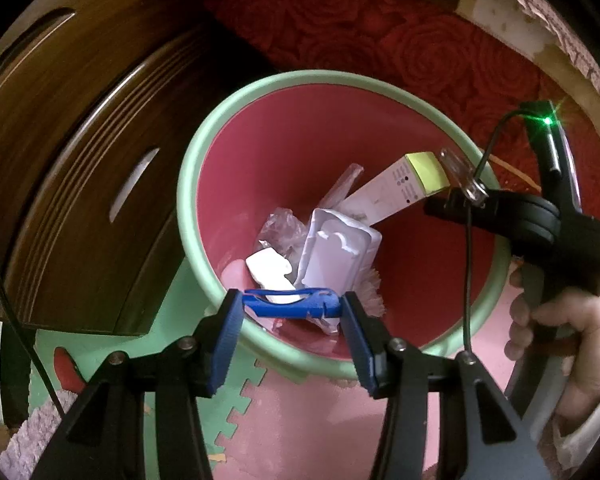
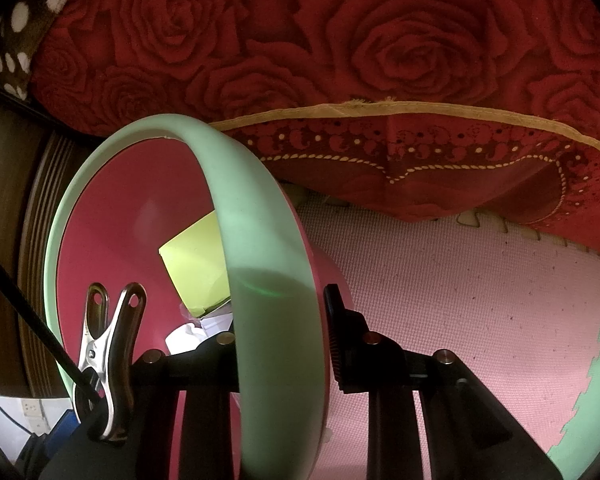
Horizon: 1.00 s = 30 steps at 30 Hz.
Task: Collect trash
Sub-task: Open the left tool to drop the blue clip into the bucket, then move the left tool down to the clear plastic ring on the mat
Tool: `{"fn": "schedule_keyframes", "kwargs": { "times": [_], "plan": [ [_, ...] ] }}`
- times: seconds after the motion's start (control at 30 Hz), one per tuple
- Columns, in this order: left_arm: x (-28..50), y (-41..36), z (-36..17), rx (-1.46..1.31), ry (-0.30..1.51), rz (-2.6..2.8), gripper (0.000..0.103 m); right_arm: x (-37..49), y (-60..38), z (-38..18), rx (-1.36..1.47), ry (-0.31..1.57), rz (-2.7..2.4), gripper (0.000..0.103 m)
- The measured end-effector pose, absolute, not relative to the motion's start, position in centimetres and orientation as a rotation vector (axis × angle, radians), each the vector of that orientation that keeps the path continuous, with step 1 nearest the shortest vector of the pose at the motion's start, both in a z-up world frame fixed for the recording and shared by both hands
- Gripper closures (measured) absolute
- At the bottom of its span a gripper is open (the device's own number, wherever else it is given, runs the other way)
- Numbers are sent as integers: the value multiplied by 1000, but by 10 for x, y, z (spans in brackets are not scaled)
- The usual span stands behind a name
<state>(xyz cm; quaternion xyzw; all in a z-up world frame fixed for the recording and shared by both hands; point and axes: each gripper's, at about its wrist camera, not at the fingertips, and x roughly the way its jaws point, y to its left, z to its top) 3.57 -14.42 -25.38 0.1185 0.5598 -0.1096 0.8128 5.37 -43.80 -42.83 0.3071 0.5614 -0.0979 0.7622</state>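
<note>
The left gripper (image 1: 292,304), low in the middle of the picture, is squeezing a blue plastic piece (image 1: 290,301) right over the bin (image 1: 188,184). It should let go only when the piece is inside the rim — not over the mat. At the right, the right gripper (image 2: 278,344) is pinching the bin's green rim, holding it steady — a hand (image 1: 560,328) is gripping the handle.

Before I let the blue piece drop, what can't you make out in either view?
- Bin bottom, left wrist view: covered by the white tray and wrappers.
- Blue piece in the left gripper: what it is, unclear.
- Right gripper, right wrist view: inner finger hidden behind the bin rim it clamps.
</note>
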Motion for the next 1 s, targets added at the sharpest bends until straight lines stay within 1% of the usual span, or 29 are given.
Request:
{"fn": "schedule_keyframes", "kwargs": {
  "times": [0.47, 0.8, 1.0],
  "plan": [
    [35, -140, -250, 209, 1217, -238, 47, 53, -439, -428, 667, 1222, -213, 77],
    [21, -102, -241, 120, 1221, -191, 47, 54, -439, -428, 668, 1222, -213, 77],
    [15, -71, -246, 73, 1247, -126, 48, 54, -438, -429, 669, 1222, -213, 77]
  ]
}}
